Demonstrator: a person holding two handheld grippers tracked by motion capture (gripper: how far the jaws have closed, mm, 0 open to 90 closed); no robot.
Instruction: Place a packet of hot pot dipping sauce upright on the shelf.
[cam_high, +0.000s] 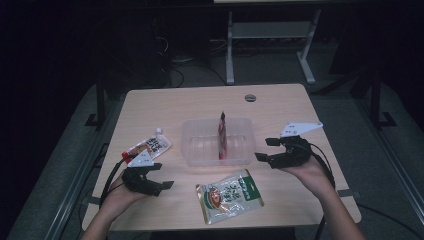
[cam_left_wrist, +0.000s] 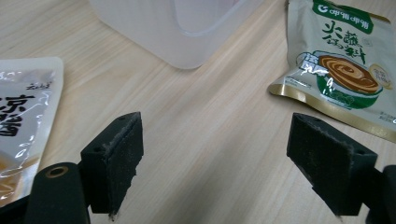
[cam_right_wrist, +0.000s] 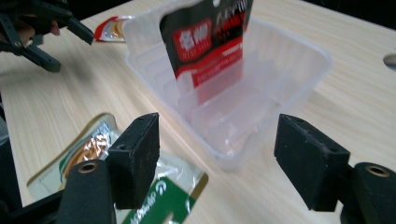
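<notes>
- Jaws of my right gripper (cam_high: 268, 149) stand wide, holding nothing, just right of the clear tub (cam_high: 192, 150).
- Red-black sachet (cam_high: 222, 135) stands upright inside it.
- My left gripper (cam_high: 162, 175) gapes empty; green pouch (cam_high: 229, 196) lies near on the counter (cam_high: 280, 100).

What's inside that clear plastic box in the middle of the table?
Inside the clear plastic box one dark red and black packet stands on edge, slotted between ribbed dividers. The rest looks bare; the packet's bottom edge is blurred by the ribs.
</notes>
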